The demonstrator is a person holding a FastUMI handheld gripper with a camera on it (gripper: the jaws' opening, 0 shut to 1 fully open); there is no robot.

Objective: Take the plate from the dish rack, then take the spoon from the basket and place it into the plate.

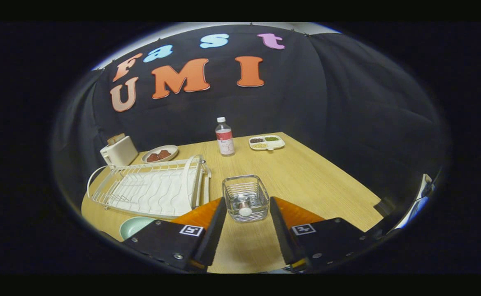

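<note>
A pale green plate (133, 226) lies on the wooden table just in front of the white dish rack (149, 187), partly hidden behind my left finger. The rack's slots hold nothing. A small wire basket (246, 197) stands just ahead of my fingers, in line with the gap between them. Inside it a spoon (245, 207) stands with its pale rounded end toward me. My gripper (246, 209) is open, its fingers spread wide on either side of the basket's near end, touching nothing.
Beyond the rack stand a white toaster (119, 151) and a plate of reddish food (159, 154). A clear bottle with a red label (224, 137) and a divided snack tray (266, 142) sit near the far table edge. Bare tabletop lies right of the basket.
</note>
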